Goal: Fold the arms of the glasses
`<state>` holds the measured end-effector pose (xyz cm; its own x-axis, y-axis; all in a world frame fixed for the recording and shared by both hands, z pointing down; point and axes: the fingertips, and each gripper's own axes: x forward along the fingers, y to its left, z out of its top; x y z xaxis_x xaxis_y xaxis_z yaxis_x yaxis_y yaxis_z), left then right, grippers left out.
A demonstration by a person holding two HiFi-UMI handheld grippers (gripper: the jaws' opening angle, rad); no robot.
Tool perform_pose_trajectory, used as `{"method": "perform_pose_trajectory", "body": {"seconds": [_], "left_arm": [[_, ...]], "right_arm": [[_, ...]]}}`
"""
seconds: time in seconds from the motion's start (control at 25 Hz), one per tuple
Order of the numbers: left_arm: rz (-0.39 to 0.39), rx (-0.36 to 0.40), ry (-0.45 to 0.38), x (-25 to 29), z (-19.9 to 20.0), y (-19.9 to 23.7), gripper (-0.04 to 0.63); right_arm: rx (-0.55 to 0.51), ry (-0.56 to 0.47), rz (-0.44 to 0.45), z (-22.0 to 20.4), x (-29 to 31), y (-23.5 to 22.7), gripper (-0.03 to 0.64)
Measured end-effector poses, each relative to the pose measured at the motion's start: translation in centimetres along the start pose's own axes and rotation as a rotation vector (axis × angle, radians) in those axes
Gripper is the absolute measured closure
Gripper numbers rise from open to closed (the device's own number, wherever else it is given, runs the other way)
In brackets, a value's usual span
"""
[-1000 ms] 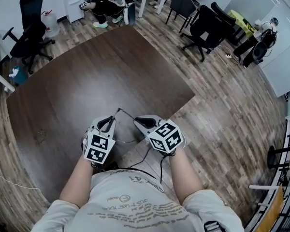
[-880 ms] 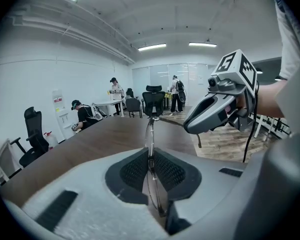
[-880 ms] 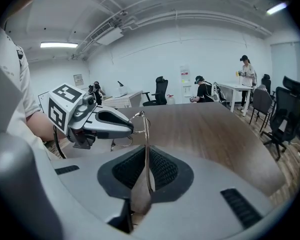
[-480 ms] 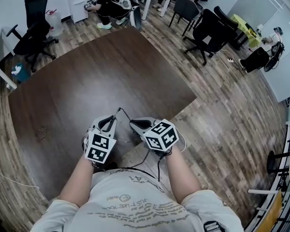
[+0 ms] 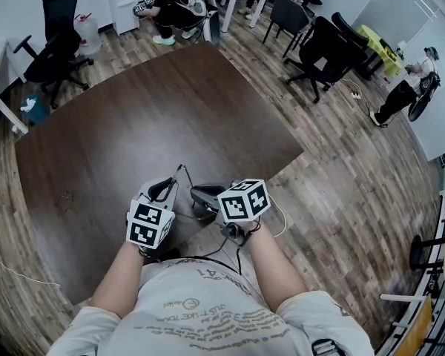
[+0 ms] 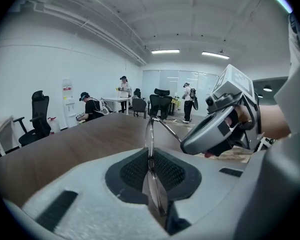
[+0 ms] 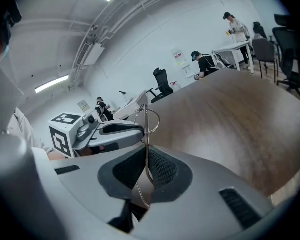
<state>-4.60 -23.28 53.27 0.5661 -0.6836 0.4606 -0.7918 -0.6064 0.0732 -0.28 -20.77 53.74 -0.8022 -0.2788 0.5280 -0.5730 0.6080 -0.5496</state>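
Observation:
Thin wire-framed glasses (image 5: pixel 182 172) are held above the near edge of the dark table (image 5: pixel 133 117) between both grippers. My left gripper (image 5: pixel 165 190) is shut on the front of the glasses (image 6: pixel 149 144), a lens standing edge-on between its pads. My right gripper (image 5: pixel 199 194) sits close beside the left one; its jaws have just been closing, and they are shut on a thin arm of the glasses (image 7: pixel 146 154). In the right gripper view the lens ring (image 7: pixel 153 121) rises just past the left gripper (image 7: pixel 115 131). The left gripper view shows the arm running to the right gripper (image 6: pixel 215 131).
The table's corner (image 5: pixel 300 153) lies to the right, with wood floor beyond. Black office chairs (image 5: pixel 322 47) stand at the back right and another chair (image 5: pixel 55 28) at the back left. A person (image 5: pixel 167 2) crouches past the table's far end.
My right gripper has moved left, closer to the left gripper, and has rolled so its marker cube faces differently. The left gripper has stayed about where it was.

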Motion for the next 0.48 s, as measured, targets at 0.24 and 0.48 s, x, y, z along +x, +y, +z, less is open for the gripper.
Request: {"method": "perform_pose_trajectory", "body": {"seconds": [0.24,0.48], "left_arm": [[0.007,-0.025,-0.007,-0.4,0.2,0.3,0.551],[-0.001,-0.029,-0.025,-0.8,0.2,0.4,0.551]], "right_arm": [[0.071,-0.017,0.029,0.2,1.0,0.7,0.591],[0.098,-0.012,0.051,0.2,2.3,1.6,0.594]]}}
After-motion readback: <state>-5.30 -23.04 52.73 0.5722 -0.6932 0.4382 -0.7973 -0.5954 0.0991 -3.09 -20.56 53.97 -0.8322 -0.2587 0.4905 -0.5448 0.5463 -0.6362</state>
